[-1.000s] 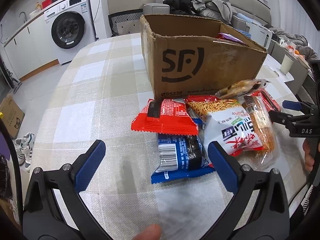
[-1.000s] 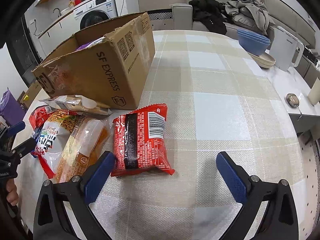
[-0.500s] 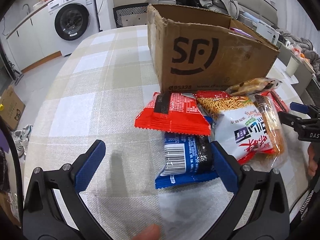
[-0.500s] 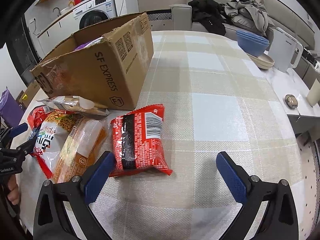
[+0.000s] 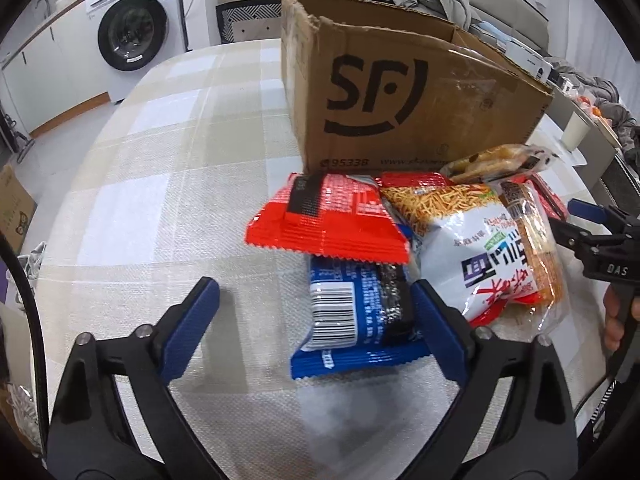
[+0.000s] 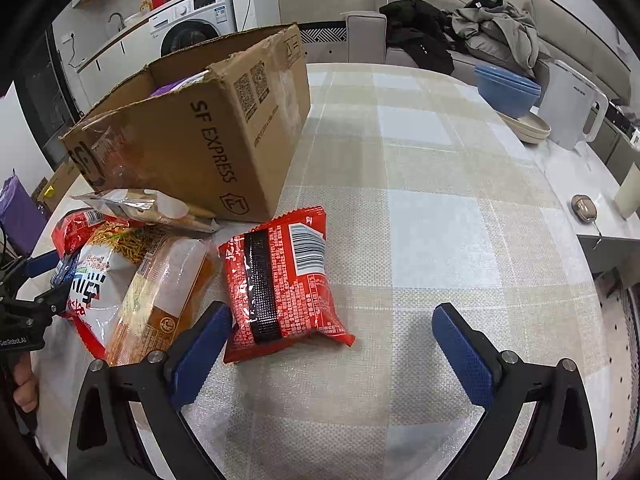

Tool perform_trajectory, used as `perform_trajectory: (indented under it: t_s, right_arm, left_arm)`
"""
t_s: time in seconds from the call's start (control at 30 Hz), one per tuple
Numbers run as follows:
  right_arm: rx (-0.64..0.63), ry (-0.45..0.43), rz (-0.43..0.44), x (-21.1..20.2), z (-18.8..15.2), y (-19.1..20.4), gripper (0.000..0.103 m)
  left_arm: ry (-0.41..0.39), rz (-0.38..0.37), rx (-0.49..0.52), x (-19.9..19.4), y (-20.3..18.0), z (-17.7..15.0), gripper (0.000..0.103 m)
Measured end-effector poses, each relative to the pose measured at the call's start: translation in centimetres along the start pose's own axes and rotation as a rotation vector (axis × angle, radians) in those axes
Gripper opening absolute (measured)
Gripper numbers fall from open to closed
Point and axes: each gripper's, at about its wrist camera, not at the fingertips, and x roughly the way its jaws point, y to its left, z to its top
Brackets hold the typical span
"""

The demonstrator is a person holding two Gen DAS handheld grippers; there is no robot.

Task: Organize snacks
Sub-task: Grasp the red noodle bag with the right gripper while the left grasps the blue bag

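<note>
Fingers (image 5: 436, 328) closing around blue packet (image 5: 356, 316), red packet (image 5: 332, 220) overlapping, cardboard box (image 5: 400, 112) behind

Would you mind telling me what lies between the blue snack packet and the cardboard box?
In the left wrist view, a red packet lies there, overlapping the blue packet's far end, before the cardboard box.

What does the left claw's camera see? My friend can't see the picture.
The left claw reaches over a blue snack packet on a checked tablecloth, its jaws just closing but not gripping yet. A red packet overlaps it, before a cardboard box.
</note>
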Motion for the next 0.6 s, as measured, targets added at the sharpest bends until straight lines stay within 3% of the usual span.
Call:
perform_trajectory:
  t_s: [0.2, 0.43, 0.6]
  right_arm:
    - [-0.029, -0.019, 0.034, -0.4, -0.1, 0.7, 0.075]
    - [-0.067, -0.032, 0.059, -0.5, -0.3, 1.4, 0.063]
    - [-0.075, -0.044, 0.067, -0.7, -0.3, 1.6, 0.051]
  left_arm:
    - [-0.015, -0.019, 0.024, 0.1, -0.6, 0.3, 0.079]
    - [-0.022, -0.024, 0.03, 0.1, -0.7, 0.2, 0.075]
    - [-0.035, -0.051, 0.054, -0.6, -1.6, -0.3, 0.054]
